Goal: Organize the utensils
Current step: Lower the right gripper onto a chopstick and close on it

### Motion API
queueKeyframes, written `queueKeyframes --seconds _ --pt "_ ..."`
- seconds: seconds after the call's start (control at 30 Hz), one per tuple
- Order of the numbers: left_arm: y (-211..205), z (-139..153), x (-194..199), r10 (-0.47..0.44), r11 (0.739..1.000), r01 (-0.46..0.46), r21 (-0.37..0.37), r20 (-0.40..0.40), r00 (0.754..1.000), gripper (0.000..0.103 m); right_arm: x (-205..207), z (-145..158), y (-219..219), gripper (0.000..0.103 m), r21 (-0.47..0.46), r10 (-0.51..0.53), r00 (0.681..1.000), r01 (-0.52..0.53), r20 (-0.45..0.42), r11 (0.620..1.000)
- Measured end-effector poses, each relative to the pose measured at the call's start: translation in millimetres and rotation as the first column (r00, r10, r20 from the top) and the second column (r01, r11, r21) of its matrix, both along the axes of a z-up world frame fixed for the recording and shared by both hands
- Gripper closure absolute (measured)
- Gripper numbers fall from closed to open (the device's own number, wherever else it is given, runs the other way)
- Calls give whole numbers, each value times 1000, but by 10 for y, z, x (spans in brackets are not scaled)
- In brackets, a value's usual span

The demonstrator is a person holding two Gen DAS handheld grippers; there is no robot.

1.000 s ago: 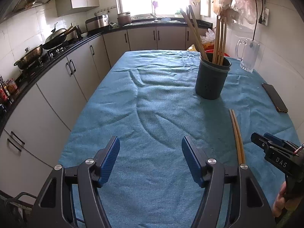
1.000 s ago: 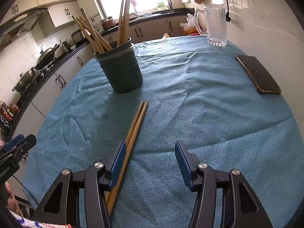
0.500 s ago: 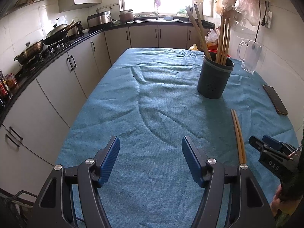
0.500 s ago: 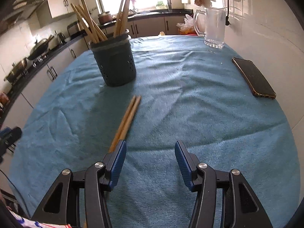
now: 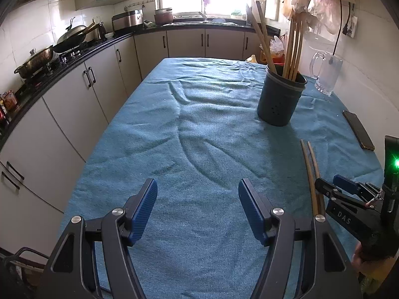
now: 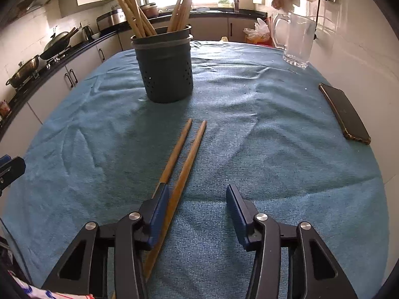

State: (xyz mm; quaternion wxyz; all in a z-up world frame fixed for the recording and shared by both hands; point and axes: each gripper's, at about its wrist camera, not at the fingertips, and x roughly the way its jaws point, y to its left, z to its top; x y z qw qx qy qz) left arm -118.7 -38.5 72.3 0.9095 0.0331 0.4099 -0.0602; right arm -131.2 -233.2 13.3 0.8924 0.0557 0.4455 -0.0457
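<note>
Right gripper (image 6: 197, 214) has dropped lower onto the two loose chopsticks (image 6: 185, 159) w/ jaws wide, one stick btwn them, so pickup for the holder (image 6: 164, 67) looks imminent; left gripper (image 5: 197, 209) idle, jaws wide

Wooden chopsticks (image 6: 185, 157), rough cloth (image 6: 261, 149), glossy phone (image 6: 345, 113)

Left gripper (image 5: 197, 211) low over the blue tablecloth (image 5: 199, 129), jaws wide apart, nothing between them. Dark utensil holder (image 5: 280, 99) stands upright far right on the cloth, several wooden sticks leaning in it. Two loose chopsticks (image 5: 311, 169) lie flat side by side nearer, right side. Right gripper (image 5: 331, 189) at their near end, contact unclear. Phone (image 5: 357, 129) by the right edge, glass mug (image 5: 325, 74) behind holder.
</note>
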Motion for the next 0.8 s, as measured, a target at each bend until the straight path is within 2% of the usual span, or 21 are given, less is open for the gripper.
queueKeyframes --seconds 0.23,0.3,0.47,0.67,0.8 --pt "16 -11 4 -4 1000 4 -5 -11 1000 37 161 1 36 57 -81 22 999 -26 -41 996" --pt "15 -16 2 -6 1000 6 -6 -13 1000 37 234 -2 -4 58 -75 28 998 -31 -49 997" --pt "-75 -32 -12 -23 1000 23 1 -26 999 37 247 5 -125 83 -51 48 997 -51 -59 997" --pt "-427 -59 -50 -138 990 137 -26 -58 989 37 -23 11 -374 83 -69 45 997 -50 -70 996" --pt "-790 -145 -85 -257 966 252 -62 -102 961 37 -232 20 -584 83 -70 26 997 -31 -75 997"
